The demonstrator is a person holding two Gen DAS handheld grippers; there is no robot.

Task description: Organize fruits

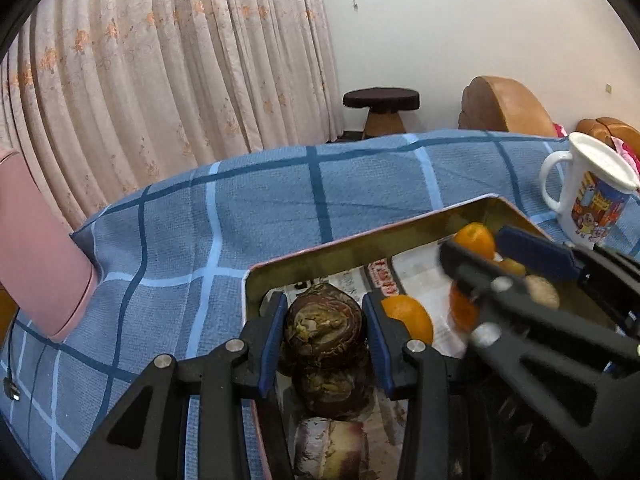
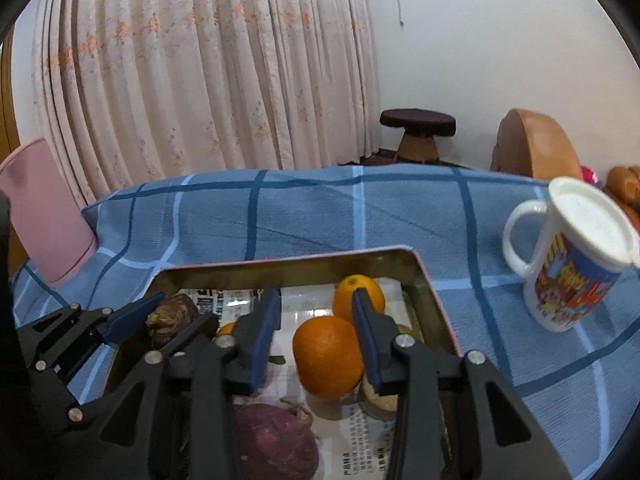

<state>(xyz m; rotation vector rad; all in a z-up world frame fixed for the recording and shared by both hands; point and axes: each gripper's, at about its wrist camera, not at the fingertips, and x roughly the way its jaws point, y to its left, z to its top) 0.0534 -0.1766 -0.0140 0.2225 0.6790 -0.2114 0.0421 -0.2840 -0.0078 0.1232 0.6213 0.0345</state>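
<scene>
Item: shallow rectangular metal tray (image 2: 428, 280), brass-toned walls, lined with printed newspaper, on the table (image 2: 320, 216) under a blue checked cloth. It holds all the produce.

Left gripper (image 1: 325, 318), black frame with blue pads: clamped on a dark brown, wrinkled, roundish fruit (image 1: 324, 322) at the tray's near-left corner. A second dark lump and a pale-and-purple cut piece lie just beneath it.

Right gripper (image 2: 316, 320): pads spread, nothing pressed. A round orange (image 2: 326, 356) sits between the pads, the right pad close to its skin; whether it touches cannot be told. A second orange (image 2: 358, 294) rests farther back, near the tray's far-right corner. A purple tuber (image 2: 276, 440) lies nearer.

Nearby: white lidded mug with cartoon print (image 2: 568, 256), on the cloth to the tray's right.

Hazards, as judged:
- The free orange may roll on the glossy newspaper if a pad nudges it.
- The wrinkled fruit looks soft; a hard squeeze could crush or smear it.
- The two grippers work close together inside the tray; a crossing move could knock frames together.
- A wide swing right could topple the mug.
</scene>
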